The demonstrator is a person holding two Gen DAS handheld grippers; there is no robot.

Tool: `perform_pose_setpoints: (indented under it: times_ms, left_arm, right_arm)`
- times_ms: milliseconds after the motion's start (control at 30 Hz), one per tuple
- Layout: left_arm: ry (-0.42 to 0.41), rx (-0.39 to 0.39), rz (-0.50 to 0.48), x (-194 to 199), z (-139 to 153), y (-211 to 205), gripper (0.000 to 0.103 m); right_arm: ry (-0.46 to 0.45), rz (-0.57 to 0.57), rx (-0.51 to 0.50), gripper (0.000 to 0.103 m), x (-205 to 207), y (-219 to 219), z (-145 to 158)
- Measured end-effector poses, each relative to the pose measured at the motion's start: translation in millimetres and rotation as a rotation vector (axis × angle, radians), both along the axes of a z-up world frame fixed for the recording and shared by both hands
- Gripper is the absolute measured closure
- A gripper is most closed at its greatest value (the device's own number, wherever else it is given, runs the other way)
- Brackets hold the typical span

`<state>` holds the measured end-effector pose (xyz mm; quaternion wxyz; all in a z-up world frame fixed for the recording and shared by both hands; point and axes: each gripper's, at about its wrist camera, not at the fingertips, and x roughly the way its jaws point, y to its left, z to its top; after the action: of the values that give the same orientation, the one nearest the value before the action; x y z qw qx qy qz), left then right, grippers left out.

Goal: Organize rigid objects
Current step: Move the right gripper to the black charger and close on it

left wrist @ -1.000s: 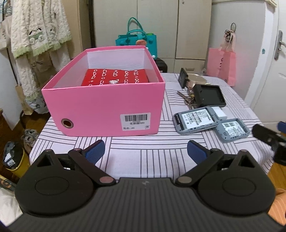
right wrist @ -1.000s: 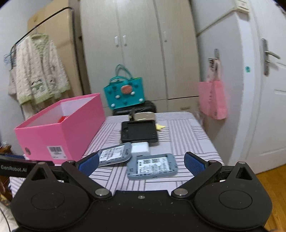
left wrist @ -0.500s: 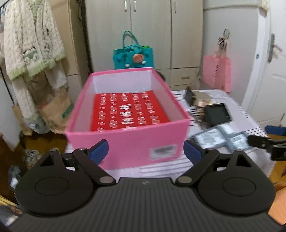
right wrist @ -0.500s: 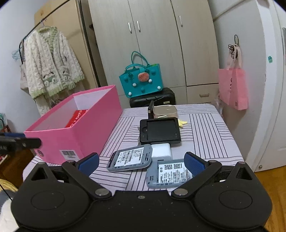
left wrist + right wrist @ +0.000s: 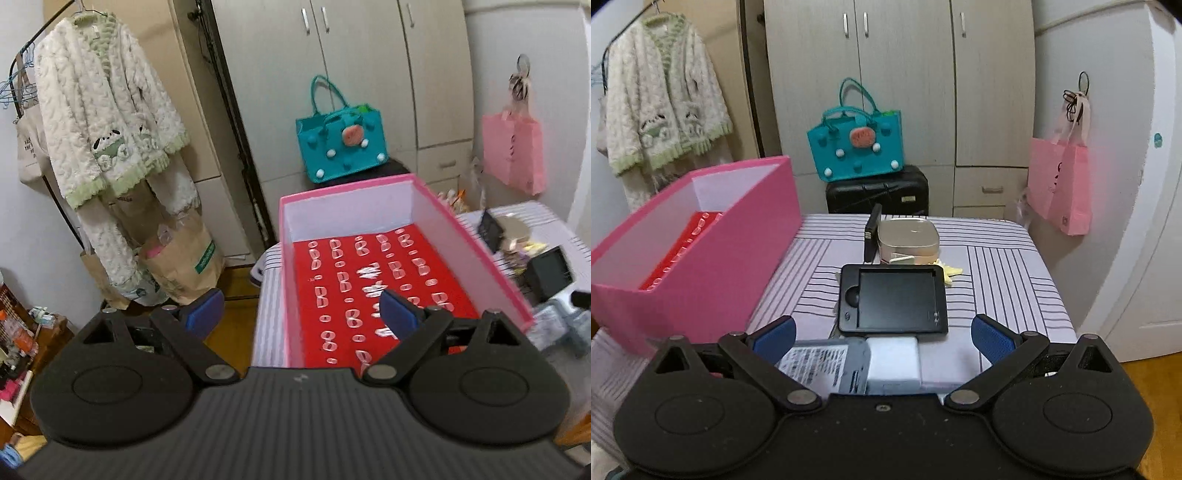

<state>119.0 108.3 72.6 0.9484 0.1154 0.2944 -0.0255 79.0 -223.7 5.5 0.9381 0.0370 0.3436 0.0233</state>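
Note:
A pink open box point(image 5: 476, 251) stands on the striped table, with a flat red patterned box point(image 5: 369, 280) lying in its bottom. My left gripper point(image 5: 301, 312) hovers open above the box's near left corner, holding nothing. In the right wrist view the pink box point(image 5: 713, 258) is at the left. My right gripper point(image 5: 882, 338) is open low over the table. Between its fingers lie a grey labelled device point(image 5: 823, 363) and a white block point(image 5: 892, 360), untouched. A flat black case point(image 5: 894, 299) lies just beyond them. Behind it sit a beige rounded box point(image 5: 908, 236) and a small upright black device point(image 5: 871, 229).
The table's striped cloth point(image 5: 997, 266) ends at the right near a white door. Behind the table are a black suitcase point(image 5: 877, 192) with a teal bag point(image 5: 855, 147) on it, and wardrobes. A pink bag point(image 5: 1058, 184) hangs at the right. A white cardigan point(image 5: 103, 129) hangs at the left.
My left gripper rose and swung left, and now looks down into the pink box. My right gripper moved forward over the grey devices, and the nearer one slid out of view under it.

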Motion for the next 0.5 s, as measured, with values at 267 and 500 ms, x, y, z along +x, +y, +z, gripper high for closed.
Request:
perform_pose_setpoints:
  times_ms: [267, 500]
  left_arm:
    - [0.175, 0.013, -0.006, 63, -30, 22, 0.031]
    - [0.264, -0.002, -0.016, 104, -52, 28, 0.049]
  right_arm:
    - [0.053, -0.010, -0.024, 0.000, 38, 0, -8]
    - [0.112, -0.036, -0.030, 0.000, 61, 6, -25]
